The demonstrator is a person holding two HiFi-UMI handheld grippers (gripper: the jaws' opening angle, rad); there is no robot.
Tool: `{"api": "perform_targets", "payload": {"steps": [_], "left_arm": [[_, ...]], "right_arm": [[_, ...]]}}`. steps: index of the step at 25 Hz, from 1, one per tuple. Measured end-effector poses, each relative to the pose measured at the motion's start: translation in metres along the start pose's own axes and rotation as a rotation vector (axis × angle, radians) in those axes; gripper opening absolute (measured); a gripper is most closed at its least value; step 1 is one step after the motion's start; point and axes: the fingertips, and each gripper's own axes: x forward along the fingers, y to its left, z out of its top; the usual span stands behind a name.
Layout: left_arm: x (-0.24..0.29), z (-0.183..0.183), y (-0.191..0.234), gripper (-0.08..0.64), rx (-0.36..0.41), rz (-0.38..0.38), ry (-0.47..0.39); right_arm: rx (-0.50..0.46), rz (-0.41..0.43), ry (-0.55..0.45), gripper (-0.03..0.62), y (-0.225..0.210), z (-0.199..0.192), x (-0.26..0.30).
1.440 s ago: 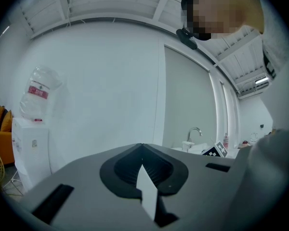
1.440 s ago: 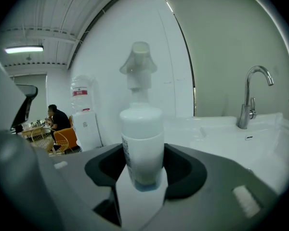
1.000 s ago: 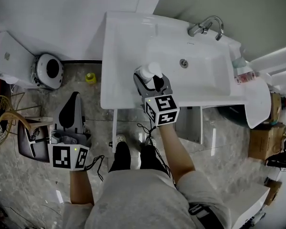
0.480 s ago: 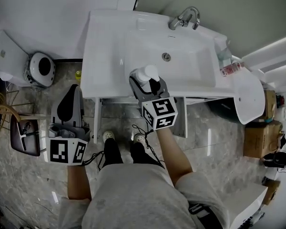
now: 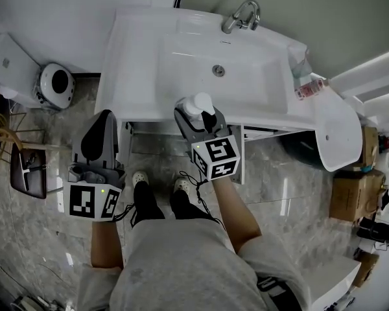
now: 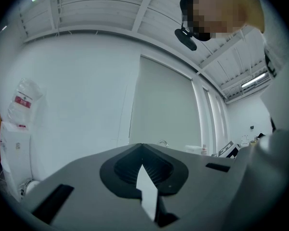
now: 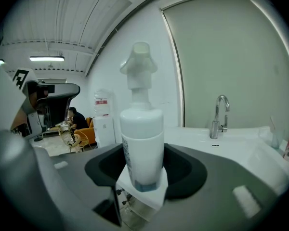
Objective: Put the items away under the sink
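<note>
A white pump bottle (image 5: 198, 102) (image 7: 142, 129) stands upright between the jaws of my right gripper (image 5: 196, 113) (image 7: 142, 179), which is shut on its base. In the head view it hangs at the front edge of the white sink (image 5: 181, 57), below the drain. The faucet (image 5: 241, 15) (image 7: 220, 114) is at the far side. Open white cabinet doors (image 5: 238, 155) show beneath the sink's front edge. My left gripper (image 5: 98, 127) (image 6: 143, 177) is shut with nothing in it, over the floor by the sink's left corner, and points upward.
A white toilet (image 5: 55, 83) stands left of the sink. A small bottle with a red label (image 5: 309, 87) sits on the sink's right end. Cardboard boxes (image 5: 353, 196) are at the right, a wire chair (image 5: 0, 144) at the left. The person's feet (image 5: 159, 181) are before the cabinet.
The right gripper with the bottle has come back from over the sink counter to its front edge. The left gripper now sits closer to the sink's left corner.
</note>
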Motion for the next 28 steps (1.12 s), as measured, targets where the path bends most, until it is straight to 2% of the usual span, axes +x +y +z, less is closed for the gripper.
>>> {"api": "perform_targets", "payload": {"steps": [8,16,22,28], "left_arm": [[-0.01,-0.014,-0.038,0.008,0.0,0.055,0.003],[-0.02,-0.026,-0.059,0.008,-0.004,0.111,0.004],[-0.019,-0.026,-0.066,0.008,-0.008,0.095,0.003],[-0.024,-0.027,-0.068,0.008,-0.011,0.042,0.014]], "right_arm": [[-0.013,0.083,0.017,0.245,-0.003,-0.024,-0.023],[-0.01,0.152,0.022,0.245,-0.001,-0.044,-0.035],[-0.008,0.162,0.021,0.245,0.007,-0.05,-0.041],[0.01,0.125,0.014,0.245,0.015,-0.055,-0.048]]}}
